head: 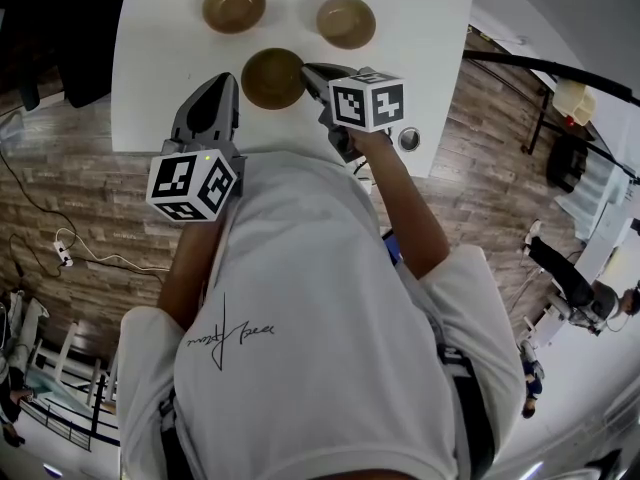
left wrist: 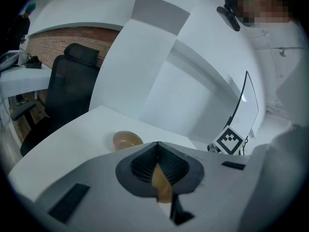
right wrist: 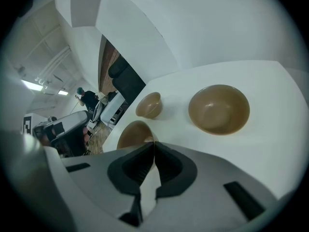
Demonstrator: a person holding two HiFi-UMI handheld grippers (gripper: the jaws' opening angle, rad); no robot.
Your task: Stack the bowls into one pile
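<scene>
Only your head view shows both grippers flanking the nearest bowl [head: 273, 78] on the white table [head: 150, 88]. Your left gripper [head: 228, 80] has its fingertips just left of that bowl, and your right gripper [head: 308, 68] has its fingertips at the bowl's right rim. The left gripper view shows that gripper's fingers closed tip to tip with nothing between the tips. A brown sliver shows through the slit behind them, and the far-left bowl [left wrist: 126, 139] sits beyond, slightly left. Only the right gripper view catches all three bowls past its own closed, empty fingers, with the far-right bowl [right wrist: 219, 109] beyond them to the right. Every bowl is empty, and they all stand apart, none stacked. They are round, smooth and tan-brown, and the finger pads [right wrist: 127, 170] are black and ribbed
</scene>
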